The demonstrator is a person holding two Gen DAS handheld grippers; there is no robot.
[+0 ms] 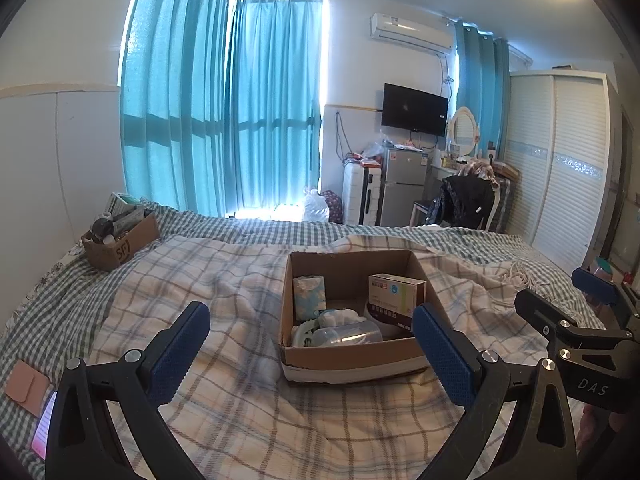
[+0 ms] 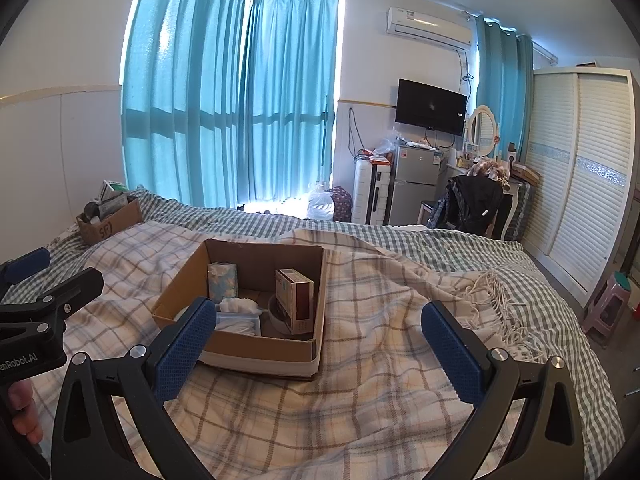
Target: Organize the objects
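Currently both grippers hovering empty, spread wide, before the cardboard box (image 1: 352,360).
Left gripper (image 1: 312,356) and right gripper (image 2: 320,348) risking tipping the upright medicine box (image 1: 396,294) ahead, or sinking the soft blanket (image 2: 380,400).

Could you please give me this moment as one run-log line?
left hand-held gripper: open, empty | right hand-held gripper: open, empty | cardboard box: on bed, holds medicine box, tissue pack
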